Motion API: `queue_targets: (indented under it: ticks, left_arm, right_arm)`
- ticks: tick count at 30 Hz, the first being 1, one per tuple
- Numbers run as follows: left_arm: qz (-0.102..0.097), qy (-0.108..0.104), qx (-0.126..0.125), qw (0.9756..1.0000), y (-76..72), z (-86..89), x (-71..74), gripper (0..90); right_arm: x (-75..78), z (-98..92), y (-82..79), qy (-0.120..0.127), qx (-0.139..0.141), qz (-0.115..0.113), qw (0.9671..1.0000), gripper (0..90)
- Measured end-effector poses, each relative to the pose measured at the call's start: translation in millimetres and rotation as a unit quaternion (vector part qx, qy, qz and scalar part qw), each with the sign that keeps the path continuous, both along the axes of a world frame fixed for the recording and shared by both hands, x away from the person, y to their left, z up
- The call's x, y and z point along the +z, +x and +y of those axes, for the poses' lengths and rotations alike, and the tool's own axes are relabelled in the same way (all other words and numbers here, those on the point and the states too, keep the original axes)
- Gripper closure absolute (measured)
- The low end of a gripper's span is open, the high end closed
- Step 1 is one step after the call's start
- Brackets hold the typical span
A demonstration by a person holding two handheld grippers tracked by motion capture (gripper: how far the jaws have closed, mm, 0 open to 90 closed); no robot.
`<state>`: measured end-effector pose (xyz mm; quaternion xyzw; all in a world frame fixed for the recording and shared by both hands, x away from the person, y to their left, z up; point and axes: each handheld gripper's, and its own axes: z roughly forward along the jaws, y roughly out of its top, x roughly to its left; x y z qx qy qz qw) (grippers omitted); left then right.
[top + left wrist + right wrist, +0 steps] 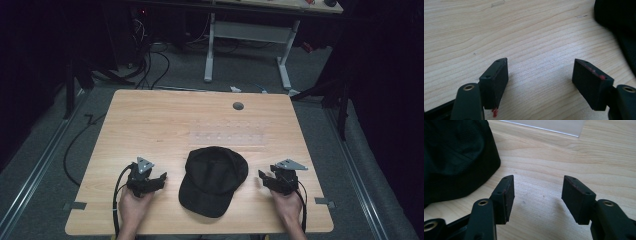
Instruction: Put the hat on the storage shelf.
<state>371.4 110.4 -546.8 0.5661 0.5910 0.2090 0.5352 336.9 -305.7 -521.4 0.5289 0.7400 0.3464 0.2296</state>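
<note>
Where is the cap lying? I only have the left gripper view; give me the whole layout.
Observer: The black cap lies on the table between the left gripper and the right gripper, brim toward the person.
Operator: Report the right gripper's jaws.
Observer: Open and empty, with bare wood between them; the cap sits off to their left in the right gripper view.
Operator: Tell me what lies beyond the cap.
Observer: A clear plastic sheet lies flat on the table, farther out.
</note>
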Motion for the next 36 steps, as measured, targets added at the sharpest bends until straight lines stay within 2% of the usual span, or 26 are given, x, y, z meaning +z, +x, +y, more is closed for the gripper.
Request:
queue_targets:
  ticks: [8,18,34,36]
  left_arm:
    - [0.0,0.0,0.0,1.0,0.0,0.0,0.0,29.2]
    - [0.0,0.0,0.0,1.0,0.0,0.0,0.0,29.2]
    - [0.0,0.0,0.0,1.0,0.0,0.0,0.0,29.1]
    - [0.0,-0.001,0.0,1.0,0.0,-0.1,0.0,29.1]
  right_arm:
    - [7.4,0.6,-10.0,0.016,0.007,-0.004,0.9998,46.6]
    - [18.9,8.5,-24.4,0.036,0.028,-0.017,0.9988,48.4]
    - [36.9,25.2,-32.3,0.044,0.068,-0.042,0.9958,49.1]
    - [40.4,28.8,-33.1,0.046,0.078,-0.051,0.9946,48.1]
